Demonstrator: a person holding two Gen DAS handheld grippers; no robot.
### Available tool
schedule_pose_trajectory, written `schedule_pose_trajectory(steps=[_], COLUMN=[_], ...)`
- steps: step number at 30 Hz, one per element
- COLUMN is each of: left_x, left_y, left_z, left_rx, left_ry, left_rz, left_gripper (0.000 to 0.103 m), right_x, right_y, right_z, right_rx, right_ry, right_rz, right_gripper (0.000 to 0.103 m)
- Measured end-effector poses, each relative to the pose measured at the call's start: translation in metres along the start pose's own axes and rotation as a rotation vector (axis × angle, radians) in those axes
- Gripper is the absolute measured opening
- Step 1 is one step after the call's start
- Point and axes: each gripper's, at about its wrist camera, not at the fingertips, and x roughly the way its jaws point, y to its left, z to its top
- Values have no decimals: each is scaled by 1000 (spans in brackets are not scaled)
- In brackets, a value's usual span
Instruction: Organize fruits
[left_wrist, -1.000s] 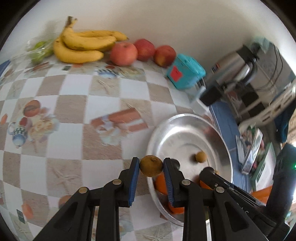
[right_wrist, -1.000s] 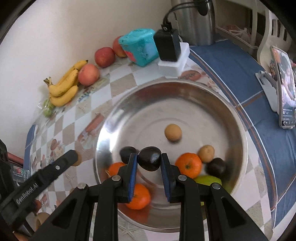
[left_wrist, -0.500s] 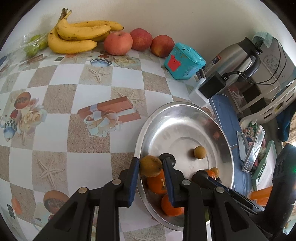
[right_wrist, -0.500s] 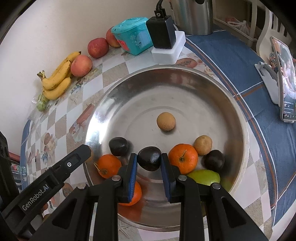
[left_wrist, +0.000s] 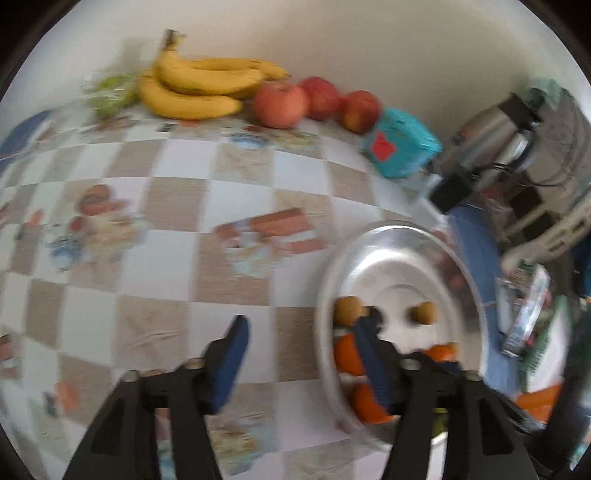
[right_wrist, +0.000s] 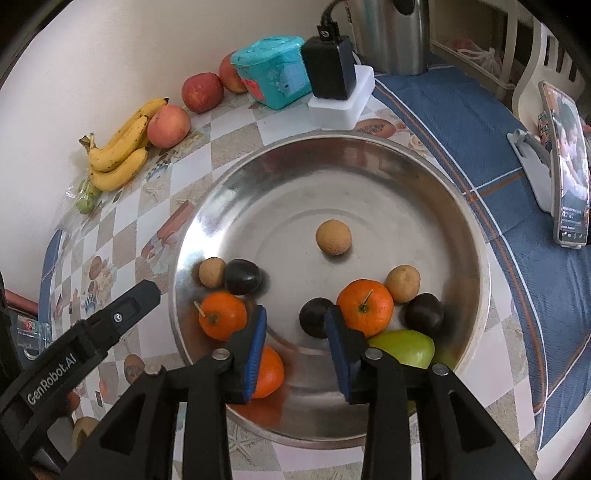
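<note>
A steel bowl (right_wrist: 369, 184) holds several fruits. My right gripper (right_wrist: 295, 312) hangs over its near side with the jaws opening. A dark plum (right_wrist: 314, 316) lies on the bowl floor between them, beside the right pad and free of the left one. An orange (right_wrist: 365, 305) sits just right of it. My left gripper (left_wrist: 299, 332) is opening too, with nothing between its pads; the view is blurred. A small brown fruit (left_wrist: 347, 309) rests inside the bowl's (left_wrist: 399, 266) left rim, just beyond the right finger. In the right wrist view this brown fruit (right_wrist: 211, 272) touches another dark plum (right_wrist: 242, 277).
Bananas (right_wrist: 118, 155) and apples (right_wrist: 168, 125) lie along the wall on the checked cloth, with green fruit in a bag (right_wrist: 86, 197) beside them. A teal box (right_wrist: 273, 70), a black adapter (right_wrist: 328, 66) and a kettle (right_wrist: 391, 33) stand behind the bowl. A phone on a stand (right_wrist: 565, 162) is at the right.
Both grippers have opened. The brown fruit left my left gripper and now lies at the bowl's left rim; the dark plum left my right gripper onto the bowl floor. The left gripper shifted left.
</note>
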Motion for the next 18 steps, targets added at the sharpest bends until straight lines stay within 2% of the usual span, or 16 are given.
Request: schedule_pose_trajectory(steps=[2, 6, 7, 8, 10, 15, 18], left_x=[-5, -14, -18, -22, -28, -46, -55], left_y=[9, 33, 38, 43, 48, 52, 49], left_z=[-3, -10, -12, -15, -19, -33, -42], left_rx=[-9, -34, -39, -40, -35, -4, 12], left_ry=[-9, -32, -43, -55, -69, -109, -122], left_rz=[74, 255, 291, 319, 359, 458, 520], left_gripper=[79, 96, 99, 100, 100, 100, 100], right_x=[-4, -10, -11, -11, -13, -14, -18], right_y=[4, 14, 17, 20, 25, 35, 39], right_z=[-3, -11, -14, -17, -23, -41, -52], right_rx=[-17, -63, -74, -86, -104, -163, -186], right_ry=[-11, -25, -28, -32, -42, -46, -51], right_rz=[-6, -7, -10, -12, -14, -18, -20], right_gripper=[54, 57, 64, 76, 83, 83, 91])
